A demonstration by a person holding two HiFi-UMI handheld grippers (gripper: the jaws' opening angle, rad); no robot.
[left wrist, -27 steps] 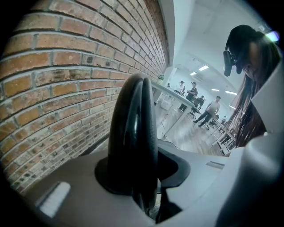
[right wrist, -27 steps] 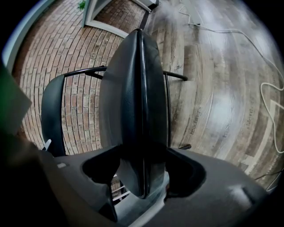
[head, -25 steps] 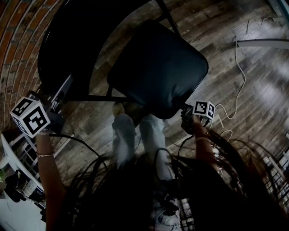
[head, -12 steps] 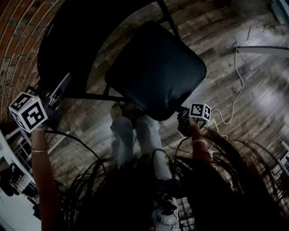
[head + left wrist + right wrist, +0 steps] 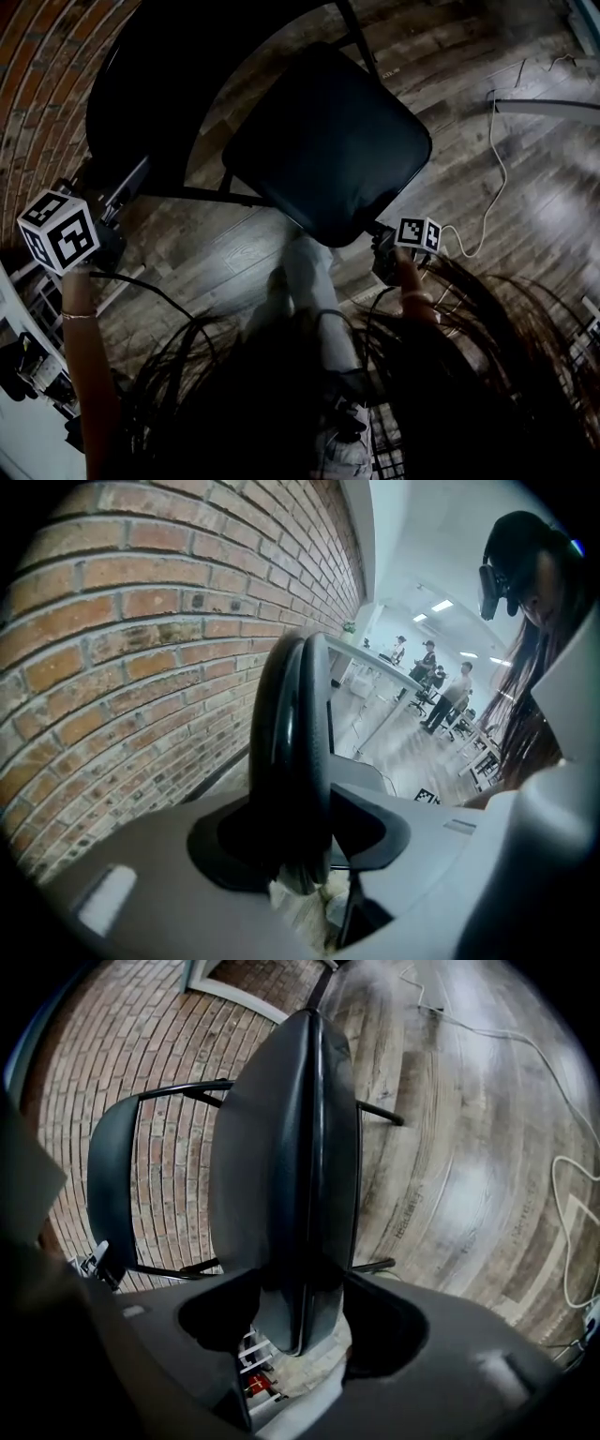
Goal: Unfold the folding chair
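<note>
Running up the head view's left edge from 8 to 11 o'clock, a brick wall (image 5: pixel 37 103) borders the wooden floor (image 5: pixel 534 234) on which the folding chair (image 5: pixel 281 122) stands. The left gripper (image 5: pixel 300 844) sits at 8 o'clock in that view and reaches toward 1 o'clock to the low end of the chair's curved black backrest (image 5: pixel 141 84), which fills the area around 11 o'clock. In the left gripper view the backrest's edge rises upright between the jaws. They have just been spreading, and the fingers stand released around the edge rather than clamped on it. A thin black frame bar (image 5: pixel 202 195) runs from beneath the backrest toward the seat (image 5: pixel 328 141), a dark padded square just above centre, swung out away from the backrest. Below it, at 6 o'clock, the person's pale-trousered legs (image 5: pixel 314 277) stand on the floor, with long dark hair (image 5: pixel 281 394) hanging across the bottom of the view. The right gripper (image 5: pixel 300 1321) meets the seat's near corner, at 5 o'clock of the seat. In the right gripper view the seat's edge stands between the jaws, which have just been narrowing a little. The fingers are loose around it, not clenched. A white cable (image 5: pixel 503 164) trails over the floor at 3 o'clock.
</note>
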